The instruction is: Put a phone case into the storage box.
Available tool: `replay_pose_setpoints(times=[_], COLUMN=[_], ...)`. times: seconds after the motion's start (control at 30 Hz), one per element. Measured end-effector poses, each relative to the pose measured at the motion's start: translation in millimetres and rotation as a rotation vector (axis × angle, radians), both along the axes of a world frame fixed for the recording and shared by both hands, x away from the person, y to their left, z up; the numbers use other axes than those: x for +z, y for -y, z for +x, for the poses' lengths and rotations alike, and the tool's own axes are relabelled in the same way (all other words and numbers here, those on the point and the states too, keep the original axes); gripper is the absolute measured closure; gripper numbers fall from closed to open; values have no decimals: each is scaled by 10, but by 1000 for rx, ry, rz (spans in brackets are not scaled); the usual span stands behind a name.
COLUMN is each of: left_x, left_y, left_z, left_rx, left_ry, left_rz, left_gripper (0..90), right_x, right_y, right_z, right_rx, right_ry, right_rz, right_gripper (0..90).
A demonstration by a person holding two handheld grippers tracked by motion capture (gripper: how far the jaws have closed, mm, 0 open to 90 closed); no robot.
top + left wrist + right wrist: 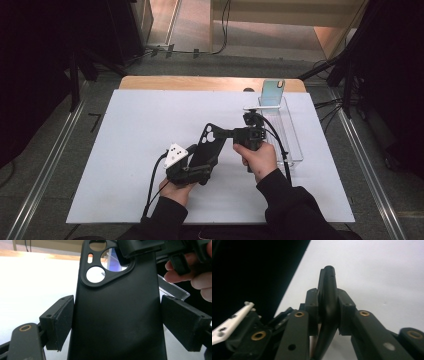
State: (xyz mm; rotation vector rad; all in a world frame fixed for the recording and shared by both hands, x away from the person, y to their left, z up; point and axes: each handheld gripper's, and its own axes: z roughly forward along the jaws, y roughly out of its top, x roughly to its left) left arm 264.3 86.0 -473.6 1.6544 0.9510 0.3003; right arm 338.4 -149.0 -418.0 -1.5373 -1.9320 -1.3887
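Black phone case [207,145], held above the white table [125,150] between both grippers; right gripper [329,311] clamped on its camera-cutout end; left gripper [117,322] spread, jaws flanking the case, untouching; apparently a handover, next calling for left closure; high view adds clear tray [287,132].

Black phone case [206,146], matte, with triangular camera cutout; held tilted above the white table [125,150], left of the clear tray [292,145].
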Motion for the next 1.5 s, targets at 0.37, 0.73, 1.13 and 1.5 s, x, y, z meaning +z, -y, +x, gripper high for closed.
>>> replay_pose_setpoints(times=[0.37,0.73,1.13,1.5], left_x=[75,218,393,475], left_y=[0,-8,-11,-51], left_z=[39,99,156,270], left_rx=[-49,-87,-223,-360], left_ry=[-38,-147,-250,-334], left_rz=[-13,59,155,228], left_gripper=[129,74,127,177], right_x=[96,219,276,300], right_y=[29,114,143,201], right_z=[-27,-67,-141,-178], right_rx=[38,10,61,181], right_ry=[22,119,251,330], right_rz=[39,-46,-163,-179], right_gripper=[770,770,769,768])
